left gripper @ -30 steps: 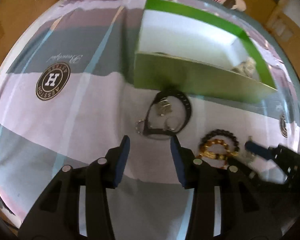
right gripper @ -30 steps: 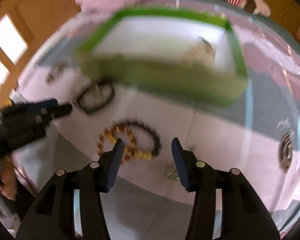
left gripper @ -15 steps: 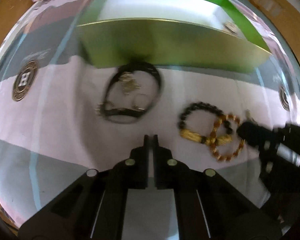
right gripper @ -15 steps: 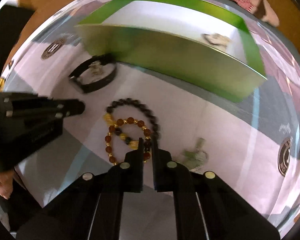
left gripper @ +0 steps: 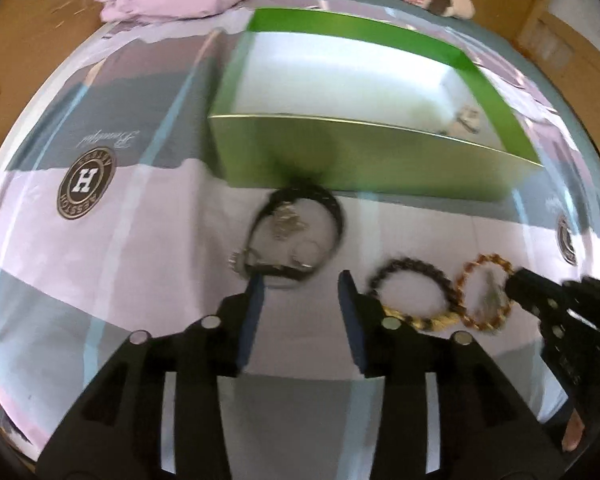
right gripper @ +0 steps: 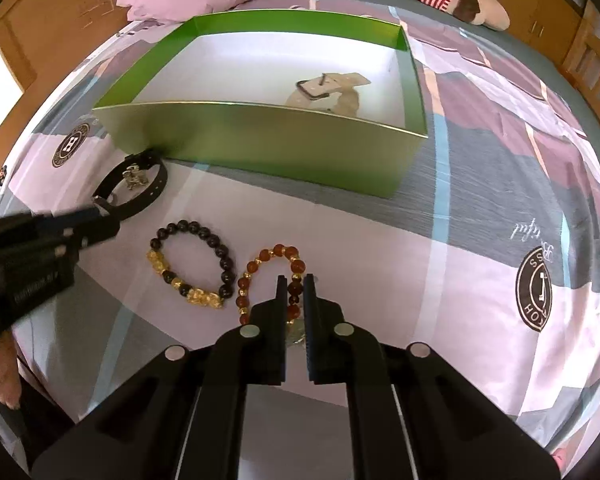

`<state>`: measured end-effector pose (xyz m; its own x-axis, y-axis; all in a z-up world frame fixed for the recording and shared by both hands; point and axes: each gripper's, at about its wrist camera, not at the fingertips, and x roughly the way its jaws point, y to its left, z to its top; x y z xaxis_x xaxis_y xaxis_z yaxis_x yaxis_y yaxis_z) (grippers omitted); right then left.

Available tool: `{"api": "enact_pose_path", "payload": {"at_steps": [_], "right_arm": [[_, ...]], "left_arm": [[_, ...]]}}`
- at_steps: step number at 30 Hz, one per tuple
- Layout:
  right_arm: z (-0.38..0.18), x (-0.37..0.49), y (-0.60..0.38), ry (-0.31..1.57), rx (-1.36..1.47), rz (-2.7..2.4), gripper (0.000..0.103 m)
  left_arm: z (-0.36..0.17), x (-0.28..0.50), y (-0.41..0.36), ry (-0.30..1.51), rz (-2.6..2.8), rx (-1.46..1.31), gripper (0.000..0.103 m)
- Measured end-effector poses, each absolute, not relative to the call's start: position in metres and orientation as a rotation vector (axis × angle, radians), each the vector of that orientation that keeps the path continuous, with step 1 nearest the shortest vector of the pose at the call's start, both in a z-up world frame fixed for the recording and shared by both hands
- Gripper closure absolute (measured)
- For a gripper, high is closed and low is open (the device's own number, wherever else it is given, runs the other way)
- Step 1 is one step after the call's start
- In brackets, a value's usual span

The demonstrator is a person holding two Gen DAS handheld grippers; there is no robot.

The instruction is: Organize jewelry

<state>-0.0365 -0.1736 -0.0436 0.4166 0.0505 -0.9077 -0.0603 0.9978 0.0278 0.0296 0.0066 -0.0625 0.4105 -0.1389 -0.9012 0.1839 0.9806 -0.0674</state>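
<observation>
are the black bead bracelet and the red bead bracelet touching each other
Apart. The right wrist view shows a strip of bedsheet between the black bead bracelet and the red bead bracelet.

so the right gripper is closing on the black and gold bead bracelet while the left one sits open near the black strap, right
Not quite. In the right wrist view the right gripper is closing on the red-amber bead bracelet, not the black and gold bracelet beside it. The left gripper is open near the black strap.

On the bedspread [right gripper: 480,208], the box [right gripper: 260,148] lay farthest from you, with a strap [right gripper: 332,90] inside at its right end. Before its left corner lay the band [right gripper: 134,188]. Nearer you, the dark bracelet [right gripper: 192,264] lay left of the amber bracelet [right gripper: 270,276], the two just beside each other.
</observation>
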Motion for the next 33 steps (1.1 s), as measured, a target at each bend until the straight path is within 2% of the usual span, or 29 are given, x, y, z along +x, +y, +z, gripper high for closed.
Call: {"api": "enact_pose_path", "payload": {"at_steps": [3, 5, 6, 7, 8, 9, 20, 33], "right_arm": [[-0.043, -0.038, -0.171, 1.141, -0.016, 0.076, 0.096], [-0.044, -0.037, -0.17, 1.143, -0.019, 0.082, 0.096], [-0.044, -0.037, -0.169, 1.143, -0.02, 0.083, 0.096], [-0.044, -0.037, -0.169, 1.143, -0.02, 0.084, 0.096], [-0.044, -0.036, -0.169, 1.144, -0.02, 0.085, 0.096], [-0.045, -0.037, -0.169, 1.145, -0.021, 0.085, 0.096], [-0.043, -0.038, -0.17, 1.139, -0.008, 0.085, 0.096], [-0.047, -0.037, -0.17, 1.151, -0.018, 0.074, 0.096]], "left_arm": [[-0.076, 0.043, 0.008, 1.173, -0.186, 0.041, 0.058], [-0.083, 0.046, 0.01, 1.196, -0.186, 0.045, 0.06], [-0.085, 0.046, 0.009, 1.202, -0.179, 0.057, 0.071], [-0.086, 0.045, 0.009, 1.198, -0.169, 0.074, 0.074], [-0.085, 0.046, 0.009, 1.193, -0.169, 0.081, 0.084], [-0.084, 0.046, 0.01, 1.196, -0.191, 0.06, 0.102], [-0.057, 0.026, -0.003, 1.085, -0.258, 0.087, 0.103], [-0.058, 0.026, -0.008, 1.08, -0.261, 0.09, 0.103]]}}
